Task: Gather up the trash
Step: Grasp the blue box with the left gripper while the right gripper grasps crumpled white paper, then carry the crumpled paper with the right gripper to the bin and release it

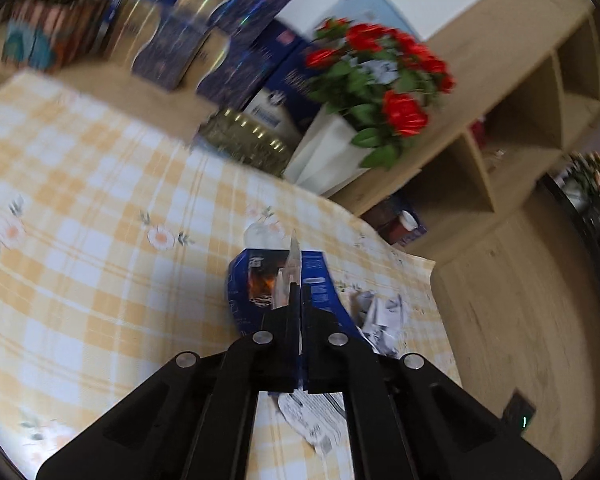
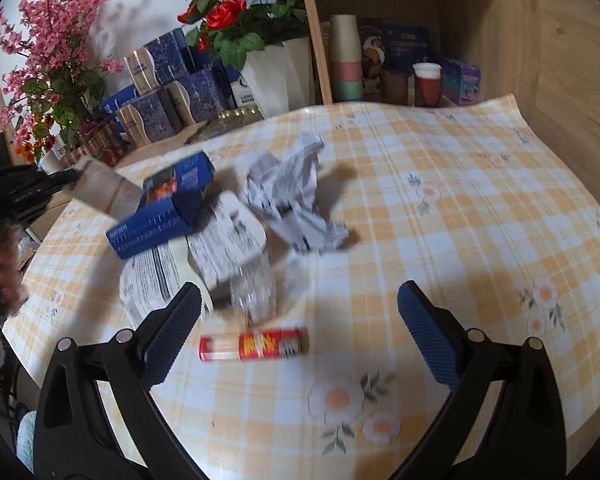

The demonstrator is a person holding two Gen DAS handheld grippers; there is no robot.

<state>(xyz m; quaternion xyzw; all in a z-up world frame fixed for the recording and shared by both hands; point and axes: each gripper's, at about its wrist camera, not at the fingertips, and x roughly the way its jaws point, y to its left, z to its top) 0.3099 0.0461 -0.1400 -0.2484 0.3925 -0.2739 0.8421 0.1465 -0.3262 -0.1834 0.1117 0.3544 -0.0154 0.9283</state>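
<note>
Left gripper (image 1: 296,280) is clamped on the blue carton (image 1: 260,280), right gripper (image 2: 300,320) gapes empty, while crumpled paper (image 2: 296,200), the red tube (image 2: 254,345) and wrappers (image 2: 204,256) are still out on the table.

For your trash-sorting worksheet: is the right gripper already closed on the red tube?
No, the right gripper stands open above the red tube, which lies untouched on the checked tablecloth.

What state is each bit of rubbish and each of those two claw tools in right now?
Left gripper: shut on a flap of the blue box.
Blue box: opened, tilted, lifted at one end.
Right gripper: open, empty, above the red tube.
Red tube: lying on its side on the tablecloth.
Crumpled paper: balled up, untouched.
Clear plastic bottle: crushed, lying.
</note>
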